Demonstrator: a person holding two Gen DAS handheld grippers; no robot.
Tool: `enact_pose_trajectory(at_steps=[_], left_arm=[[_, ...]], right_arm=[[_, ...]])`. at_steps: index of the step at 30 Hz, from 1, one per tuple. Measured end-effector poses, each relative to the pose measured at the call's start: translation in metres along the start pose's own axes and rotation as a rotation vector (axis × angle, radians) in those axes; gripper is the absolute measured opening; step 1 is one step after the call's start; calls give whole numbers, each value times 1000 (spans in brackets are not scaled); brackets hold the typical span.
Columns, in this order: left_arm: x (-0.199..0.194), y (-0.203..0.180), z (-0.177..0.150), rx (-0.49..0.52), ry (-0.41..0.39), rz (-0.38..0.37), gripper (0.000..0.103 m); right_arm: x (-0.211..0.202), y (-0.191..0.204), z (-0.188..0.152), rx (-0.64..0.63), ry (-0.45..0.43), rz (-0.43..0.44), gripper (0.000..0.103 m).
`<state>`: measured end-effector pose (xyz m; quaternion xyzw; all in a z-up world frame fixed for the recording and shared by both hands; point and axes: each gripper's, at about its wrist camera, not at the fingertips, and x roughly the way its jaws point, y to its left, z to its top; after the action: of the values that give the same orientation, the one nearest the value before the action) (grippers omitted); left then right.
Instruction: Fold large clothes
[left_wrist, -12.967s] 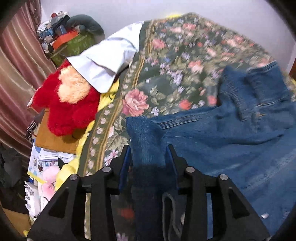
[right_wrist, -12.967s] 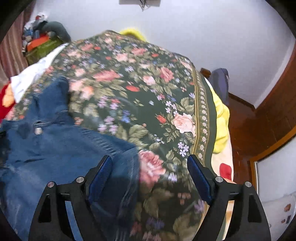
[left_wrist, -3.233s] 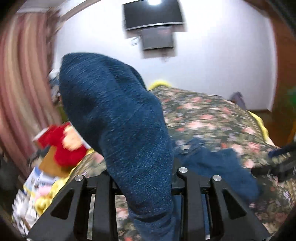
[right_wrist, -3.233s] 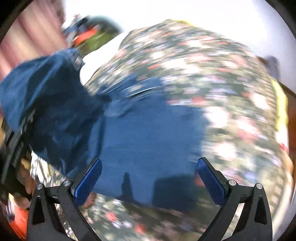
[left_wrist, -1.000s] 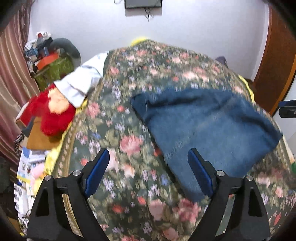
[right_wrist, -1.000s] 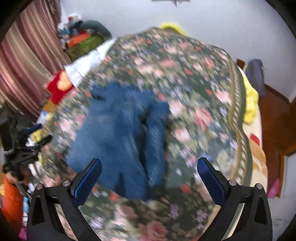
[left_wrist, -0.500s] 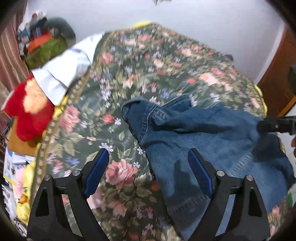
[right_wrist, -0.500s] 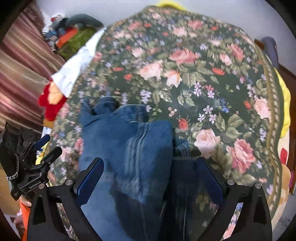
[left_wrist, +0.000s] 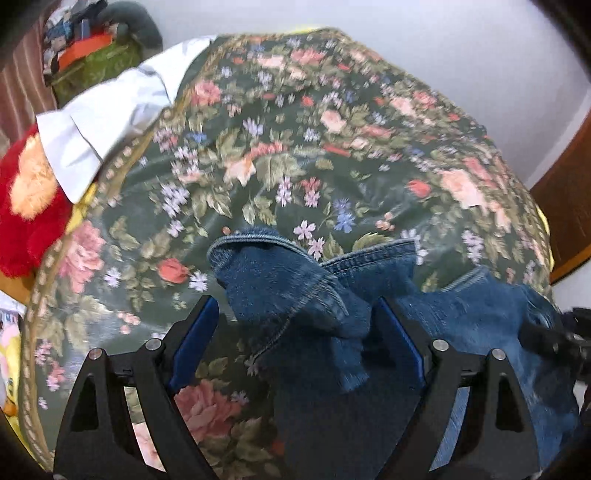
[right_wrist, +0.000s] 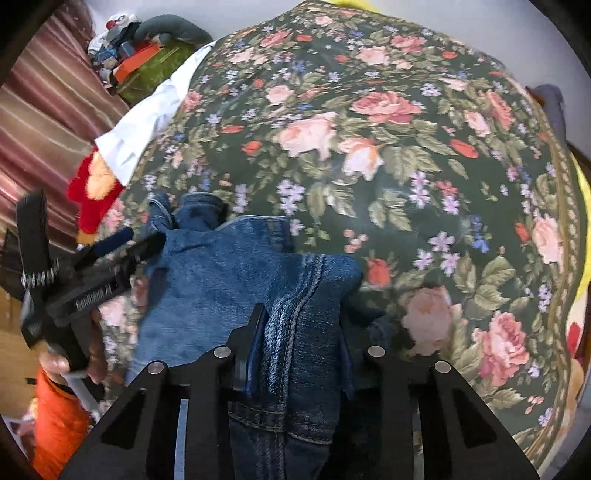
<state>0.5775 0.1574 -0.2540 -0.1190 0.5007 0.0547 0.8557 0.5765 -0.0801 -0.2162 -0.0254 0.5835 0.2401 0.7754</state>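
Blue jeans (left_wrist: 461, 332) lie bunched on a bed with a dark green floral cover (left_wrist: 295, 147). My left gripper (left_wrist: 295, 325) is open, its blue pads either side of a raised denim hem fold (left_wrist: 280, 280). My right gripper (right_wrist: 303, 332) is shut on a thick fold of the jeans (right_wrist: 306, 295) with a side seam. The jeans (right_wrist: 207, 277) spread left of it. The left gripper (right_wrist: 110, 247) and the hand holding it show at the left of the right wrist view.
A white shirt (left_wrist: 110, 114) lies on the bed's far left edge, above a red plush toy (left_wrist: 29, 206). A green bag (right_wrist: 155, 62) with clutter stands at the back left. A striped curtain (right_wrist: 44, 122) hangs on the left. A wooden door (left_wrist: 569, 206) is on the right.
Both grippers have come down close to the jeans. My right gripper has closed on a fold of denim. My left gripper now straddles the hem, still open.
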Motion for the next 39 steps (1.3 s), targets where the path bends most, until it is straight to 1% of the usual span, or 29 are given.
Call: enact_pose_trajectory(at_steps=[1, 2, 5, 8, 10, 12, 14, 16, 18, 19, 20, 21, 22, 24, 26, 29, 31, 33, 35, 38, 39], left_arm=[[4, 0, 0, -2, 4, 8, 88], [7, -1, 1, -2, 4, 17, 88], [1, -4, 2, 17, -15, 61, 88], [-20, -8, -1, 81, -47, 133, 87], [-37, -12, -6, 137, -77, 154, 87], [-58, -17, -16, 196, -105, 150, 87], [-78, -23, -27, 240, -120, 124, 87], [-95, -29, -41, 266, -117, 65, 88], [-104, -36, -51, 272, -100, 11, 88], [-107, -38, -58, 266, -86, -26, 88], [-108, -39, -65, 254, -65, -63, 88], [-107, -42, -72, 248, -45, -81, 88], [-105, -44, -81, 246, -19, -93, 88], [-100, -49, -95, 253, 7, -81, 88], [-95, -51, -109, 257, 28, -60, 88], [-98, -48, -127, 233, 5, -47, 88], [-102, -44, -138, 244, -12, -34, 91], [-108, -39, -148, 247, -23, -45, 91], [-116, -30, -154, 235, -33, -46, 91], [-125, -21, -154, 239, -17, -27, 91], [-128, -16, -153, 240, -24, -20, 91]], right_arm=[[2, 0, -2, -15, -8, -32, 31], [2, -1, -3, -24, -13, -46, 31], [2, -1, -7, -42, -32, -65, 31], [-8, -1, -9, -54, -55, -67, 32], [-19, 2, -13, -71, -76, -86, 32], [-30, 8, -18, -89, -91, -110, 32], [-49, 18, -25, -128, -120, -140, 32], [-66, 29, -30, -168, -146, -159, 33], [-79, 42, -38, -214, -168, -179, 40], [-84, 49, -43, -241, -180, -188, 53], [-88, 55, -48, -264, -191, -194, 72], [-89, 60, -54, -281, -208, -200, 87], [-90, 63, -60, -294, -223, -205, 91], [-87, 70, -74, -333, -223, -235, 92], [-78, 72, -87, -362, -188, -278, 92], [-70, 65, -107, -381, -143, -331, 92], [-70, 58, -118, -374, -124, -342, 92], [-73, 47, -128, -352, -120, -322, 92], [-81, 33, -137, -302, -110, -264, 92], [-88, 20, -144, -253, -84, -205, 92], [-93, 15, -146, -240, -86, -179, 92]])
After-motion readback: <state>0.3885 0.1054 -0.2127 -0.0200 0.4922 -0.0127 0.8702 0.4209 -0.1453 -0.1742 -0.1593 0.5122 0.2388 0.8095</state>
